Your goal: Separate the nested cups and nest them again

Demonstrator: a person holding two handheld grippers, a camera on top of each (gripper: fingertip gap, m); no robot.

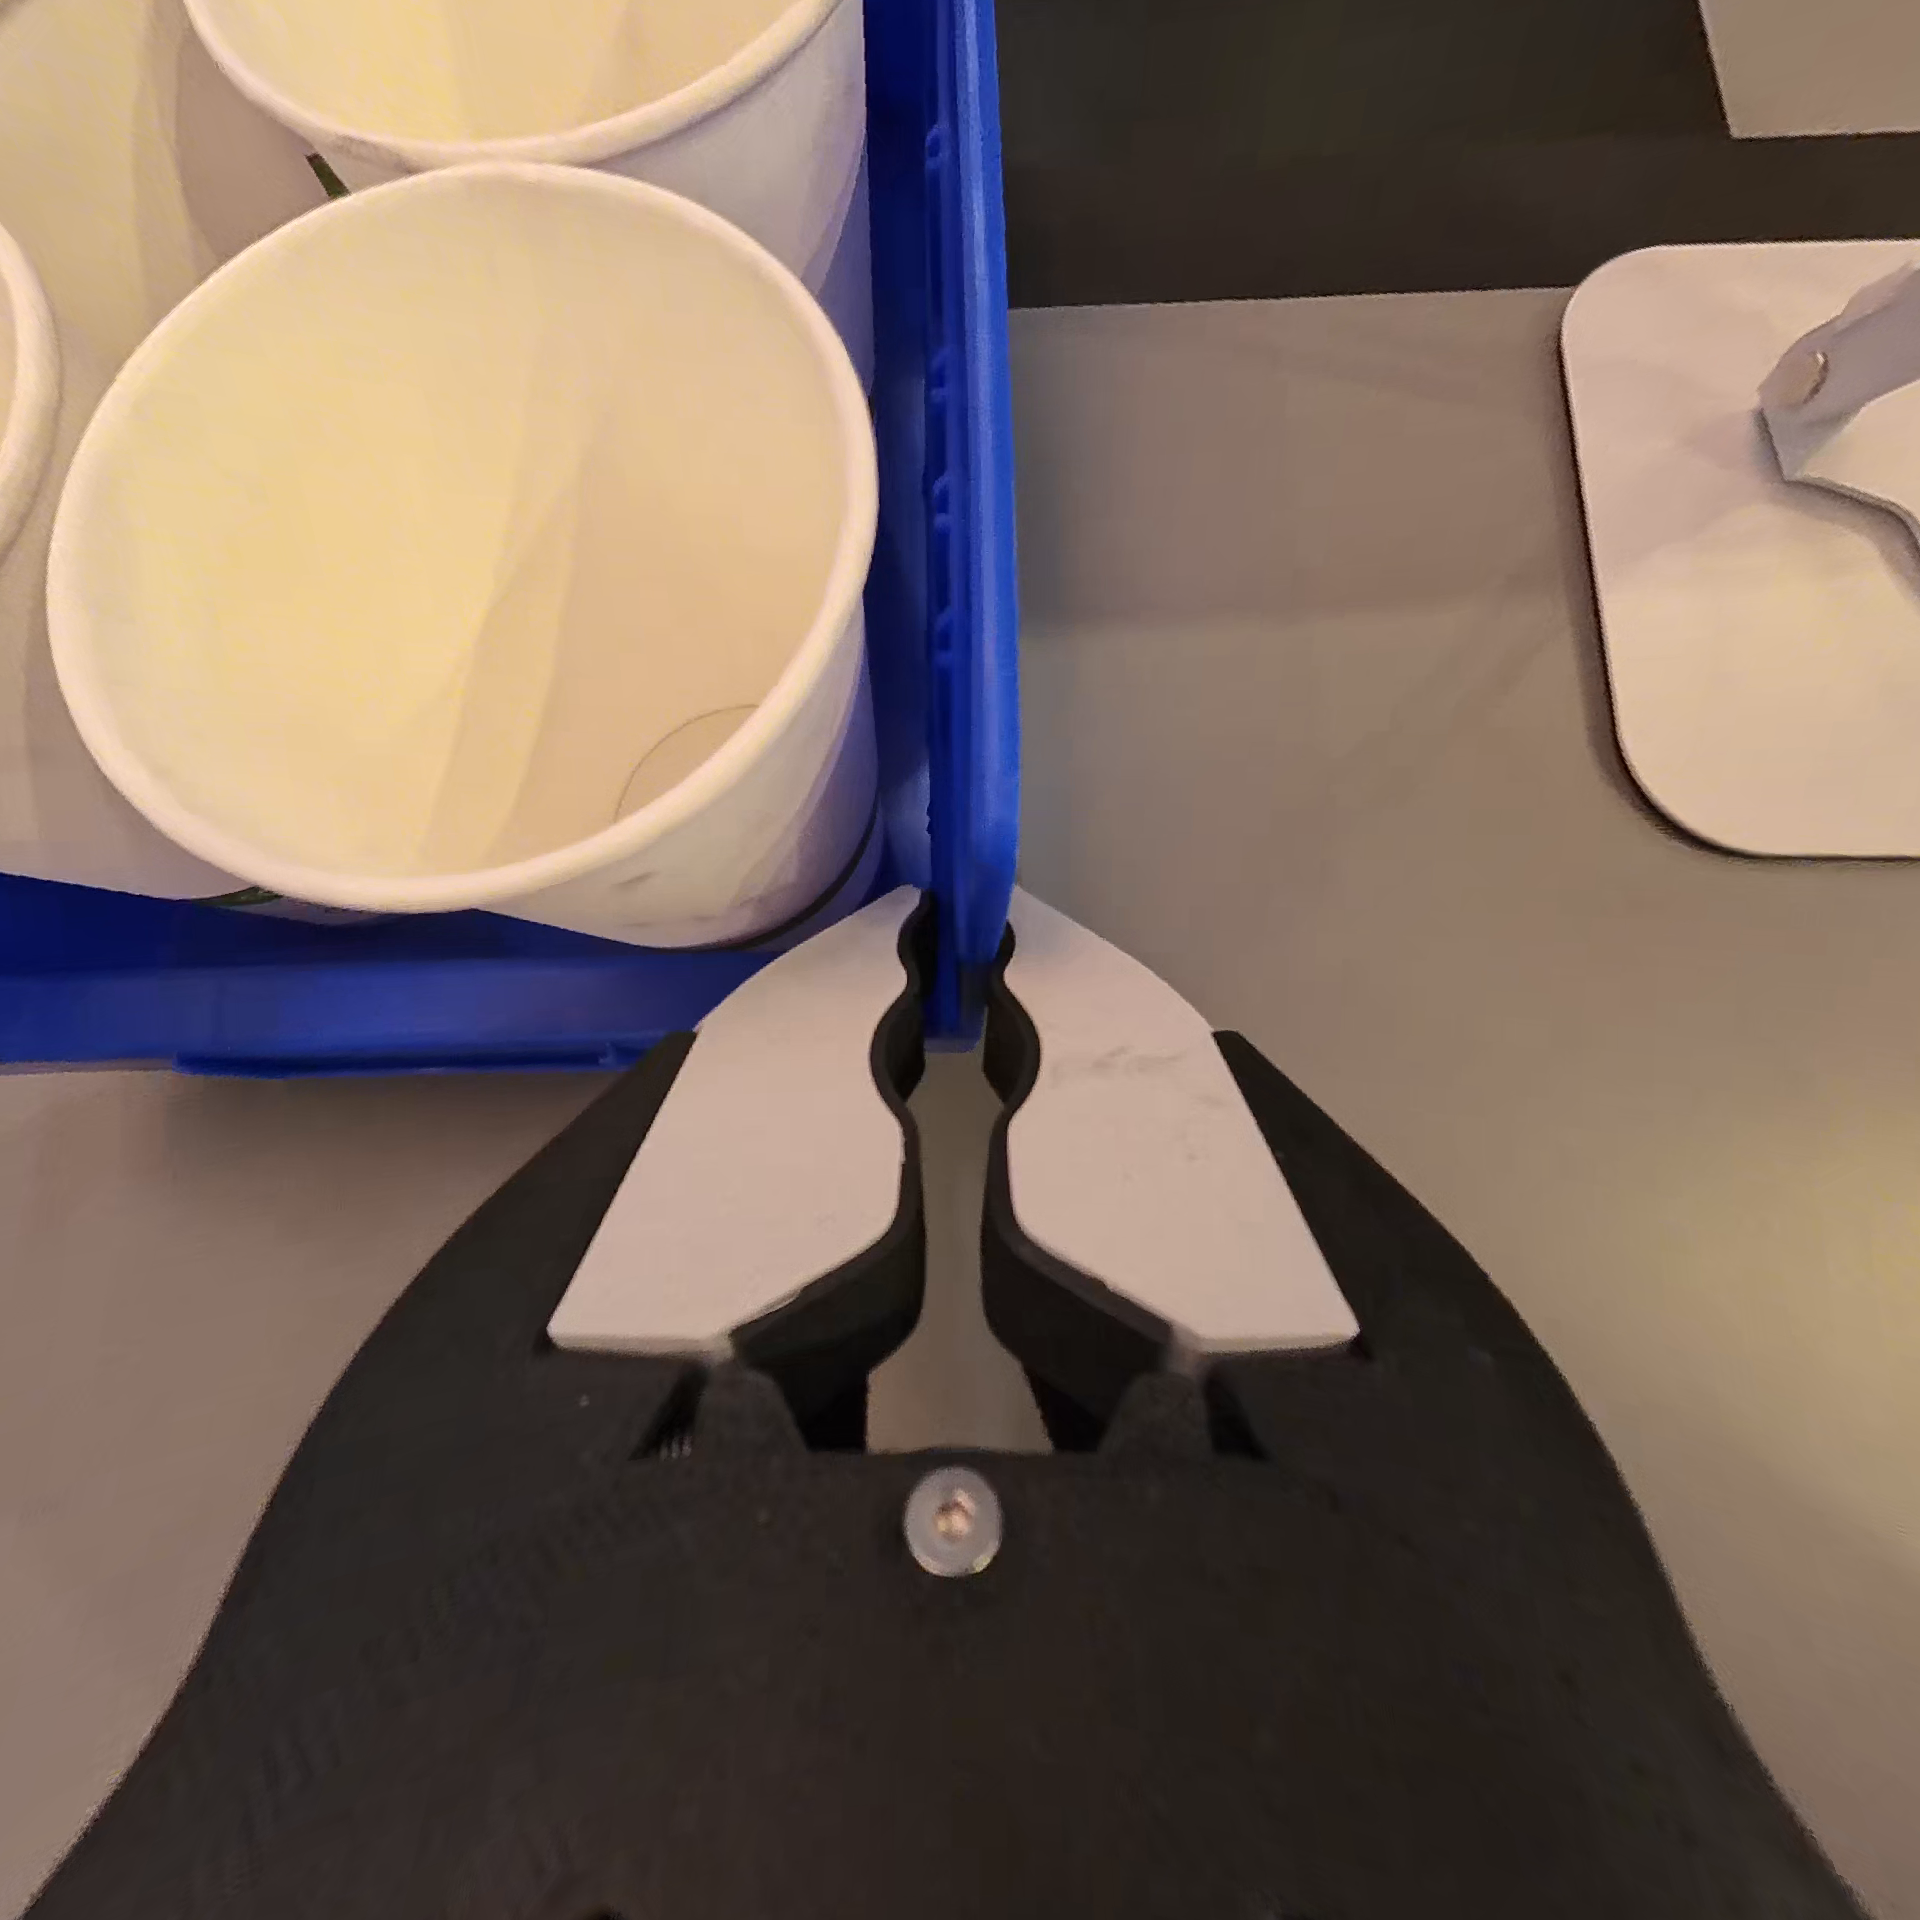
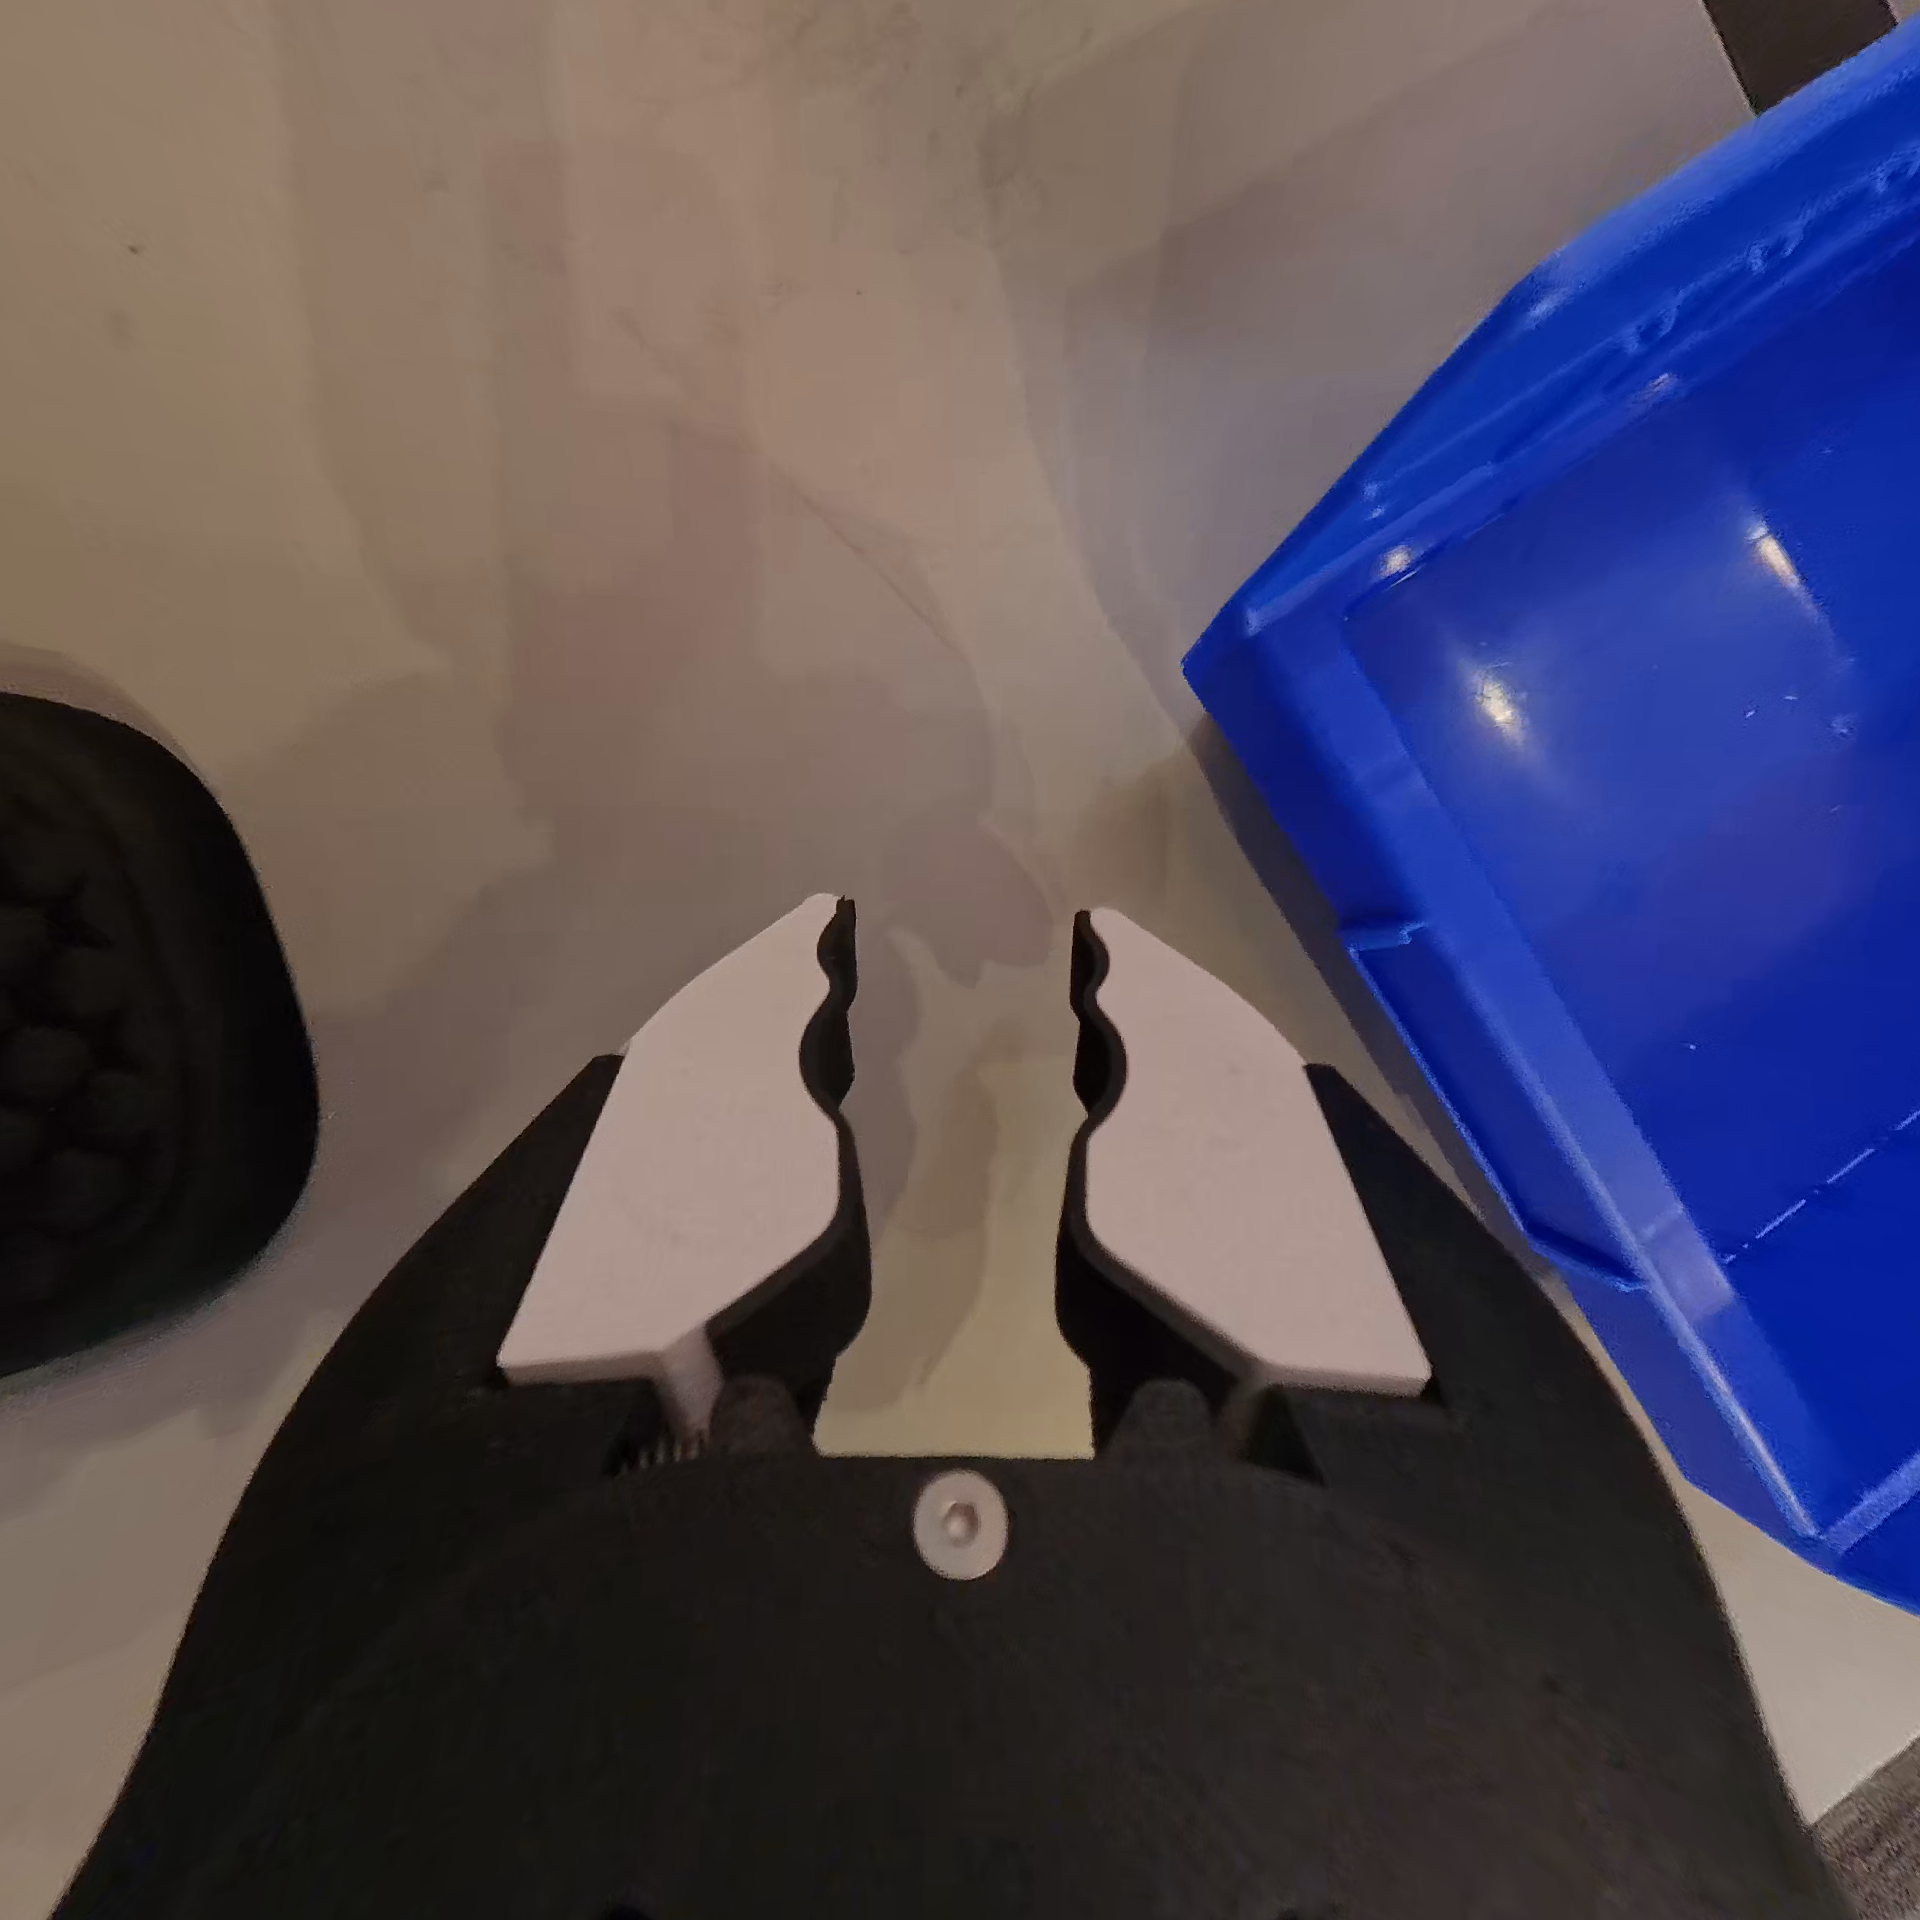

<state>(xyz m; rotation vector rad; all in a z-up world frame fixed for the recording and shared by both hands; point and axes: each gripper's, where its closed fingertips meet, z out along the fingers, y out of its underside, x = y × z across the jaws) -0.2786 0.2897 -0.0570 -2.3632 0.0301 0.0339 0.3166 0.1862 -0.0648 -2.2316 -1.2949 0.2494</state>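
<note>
White paper cups (image 1: 457, 540) with rolled rims are seen standing open-mouthed inside a blue bin (image 1: 971, 582), ahead and to the left of the left gripper (image 1: 958, 966). The nearest cup is tilted against the bin's corner, just beyond the jaws. A second cup (image 1: 540, 73) is set behind it, and the edge of a third (image 1: 21, 395) is glimpsed farther left.
</note>
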